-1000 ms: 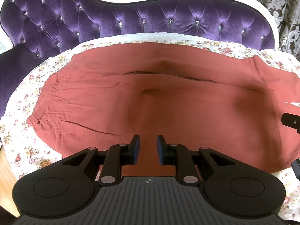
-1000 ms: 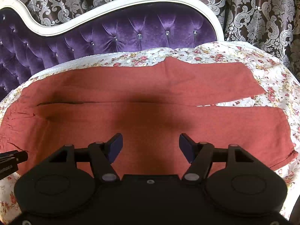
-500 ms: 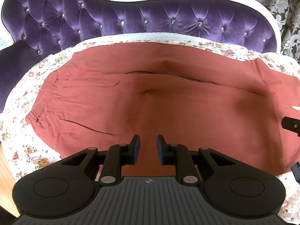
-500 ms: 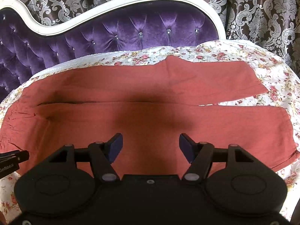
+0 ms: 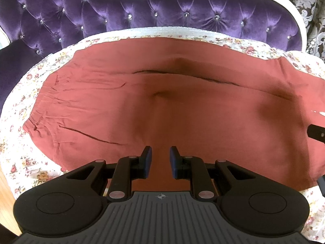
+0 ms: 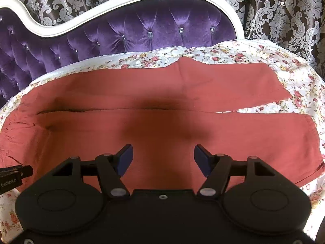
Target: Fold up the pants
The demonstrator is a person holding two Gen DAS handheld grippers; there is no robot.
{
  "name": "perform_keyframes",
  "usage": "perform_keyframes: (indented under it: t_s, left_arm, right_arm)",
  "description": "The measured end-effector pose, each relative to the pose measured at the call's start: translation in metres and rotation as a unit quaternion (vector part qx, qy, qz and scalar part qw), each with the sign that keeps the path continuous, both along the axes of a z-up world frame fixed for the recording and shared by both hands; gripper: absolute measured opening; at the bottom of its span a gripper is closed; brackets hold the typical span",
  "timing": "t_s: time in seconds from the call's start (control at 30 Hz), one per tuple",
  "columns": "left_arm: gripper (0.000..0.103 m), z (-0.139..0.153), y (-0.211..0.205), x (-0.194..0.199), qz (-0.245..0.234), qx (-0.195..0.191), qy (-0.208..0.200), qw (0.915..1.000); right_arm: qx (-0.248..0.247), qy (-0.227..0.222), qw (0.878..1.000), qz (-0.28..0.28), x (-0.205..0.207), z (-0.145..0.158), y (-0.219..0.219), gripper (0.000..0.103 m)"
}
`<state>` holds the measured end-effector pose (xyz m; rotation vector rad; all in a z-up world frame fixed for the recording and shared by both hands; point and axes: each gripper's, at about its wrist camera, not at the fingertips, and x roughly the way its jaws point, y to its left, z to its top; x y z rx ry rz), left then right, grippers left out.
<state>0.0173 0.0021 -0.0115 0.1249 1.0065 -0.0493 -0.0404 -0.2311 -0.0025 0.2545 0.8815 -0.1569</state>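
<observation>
One pair of rust-red pants (image 5: 166,109) is lying spread flat on one floral-printed sheet (image 5: 22,162), filling the centre of both wrist views. The sheet is covering the seat of one purple tufted sofa (image 5: 142,10) with a white curved frame (image 6: 126,2). One patterned curtain (image 6: 284,10) is hanging behind the sofa across the top of the right wrist view.

In the left wrist view the gathered waistband (image 5: 40,113) is sitting at the left of the frame. In the right wrist view two legs are running toward the right of the frame: one upper leg (image 6: 203,83) and one lower leg (image 6: 254,134). A narrow wedge of sheet is showing between the two leg ends at the right; toward the centre the two legs are lying edge to edge.

Two tongs are in view. The left gripper (image 5: 160,152) is hovering at the lower centre of its frame over the near edge of the pants, its two blue pads standing a narrow gap apart with nothing between them; red cloth is visible through the gap. The right gripper (image 6: 163,152) is hovering at the lower centre of its frame over the lower leg, its two pads spread wide and clamping nothing.

One black tip of the right tool is showing at the right edge of the left wrist view, and one black tip of the left tool at the lower left edge of the right wrist view
</observation>
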Motion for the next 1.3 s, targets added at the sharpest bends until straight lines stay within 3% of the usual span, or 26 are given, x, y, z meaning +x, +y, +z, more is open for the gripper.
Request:
perform_keyframes:
  t_s: [0.27, 0.7, 0.93, 1.17, 1.3]
  left_arm:
    - [0.019, -0.004, -0.002, 0.01, -0.003, 0.004, 0.005, 1.0]
    - [0.019, -0.007, -0.013, 0.043, -0.028, 0.005, 0.006, 0.9996]
    - [0.019, -0.011, -0.021, 0.071, -0.037, 0.003, 0.001, 0.9993]
    - [0.019, -0.032, -0.027, 0.096, -0.056, 0.01, 0.022, 0.9981]
    - [0.019, -0.046, -0.027, 0.1, -0.061, 0.009, 0.034, 0.9975]
  right_arm:
    - [-0.012, 0.011, 1.0, 0.019, 0.011, -0.005, 0.002, 0.069]
    - [-0.012, -0.012, 0.999, 0.047, 0.044, -0.006, -0.013, 0.069]
    - [0.001, -0.016, 0.997, 0.078, 0.089, -0.003, -0.031, 0.058]
    - [-0.032, -0.05, 0.992, 0.108, 0.149, -0.001, -0.061, 0.059]
    - [-0.045, -0.038, 0.989, 0.136, 0.185, -0.011, -0.075, 0.061]
